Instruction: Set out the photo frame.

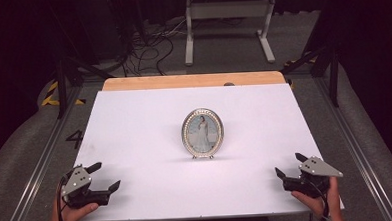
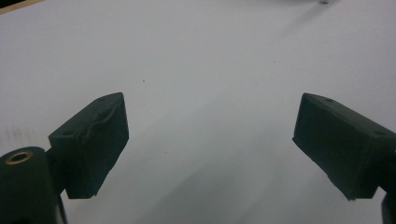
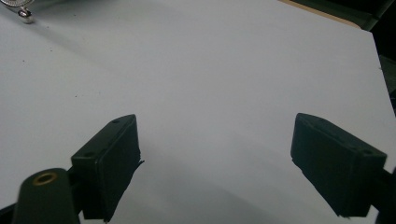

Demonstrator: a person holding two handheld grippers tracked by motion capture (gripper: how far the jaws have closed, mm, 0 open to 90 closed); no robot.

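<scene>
An oval silver picture frame (image 1: 202,133) with a photo of a figure in white stands upright at the middle of the white table (image 1: 134,118). My left gripper (image 1: 106,176) rests open at the near left corner, far from the frame. At the near right corner my right gripper (image 1: 289,165) is open too. In the left gripper view the two black jaws stand wide apart over bare white surface (image 2: 210,135). The right gripper view has its jaws apart over white table (image 3: 215,135), with a foot of the frame (image 3: 24,14) at the top left.
A wooden strip (image 1: 192,80) edges the table's far side. Beyond it stand a white metal stand (image 1: 228,24) and loose cables (image 1: 151,47) on the grey floor. Black rails (image 1: 345,129) run along both sides of the table.
</scene>
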